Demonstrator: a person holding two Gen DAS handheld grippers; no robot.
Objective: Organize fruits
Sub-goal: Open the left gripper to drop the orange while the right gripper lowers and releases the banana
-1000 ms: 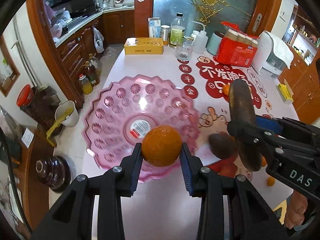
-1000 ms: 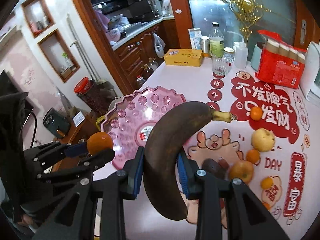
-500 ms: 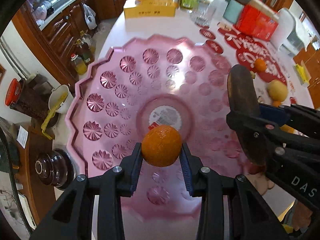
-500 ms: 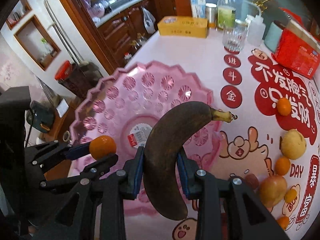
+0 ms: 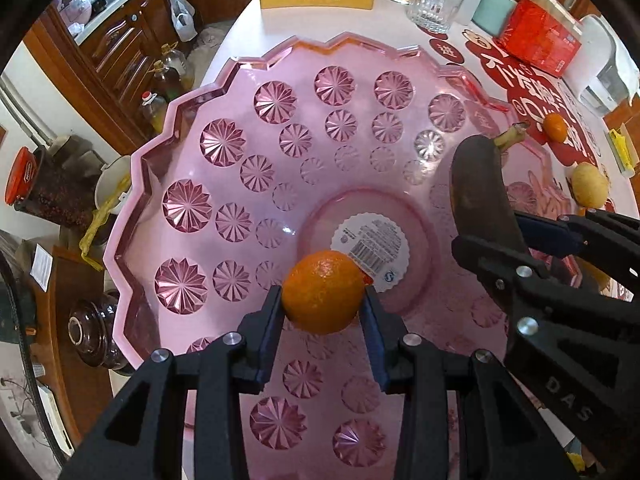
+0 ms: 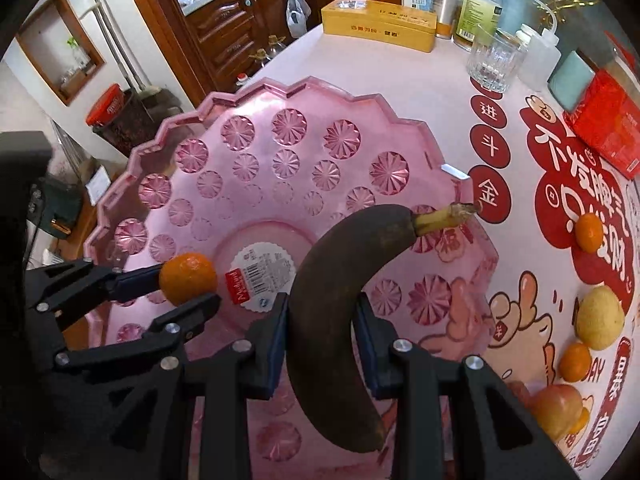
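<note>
Left gripper (image 5: 323,298) clenched on an orange (image 5: 323,291), held between the blue pads over the pink cut-glass fruit bowl (image 5: 224,92), with the bowl's label sticker (image 5: 374,246) just ahead of the jaws and partly hidden behind the fruit. Right gripper (image 6: 320,320) clamped around a blackened banana (image 6: 332,312), stem end pointing forward and up past the jaws, lower tip hanging back between the fingers, also above the same bowl near its right wall. Beyond the right jaws, on the red-printed tablecloth (image 6: 440,92): a small tangerine (image 6: 589,231), a yellow pear (image 6: 600,317), another tangerine (image 6: 575,361) and an apple (image 6: 556,410), all outside the bowl. Farther ahead, a yellow tin (image 6: 378,24), a drinking glass (image 6: 495,62), a bottle (image 6: 478,4) and a red carton (image 6: 608,128). Bowl interior directly under both jaws bare apart from the sticker.
</note>
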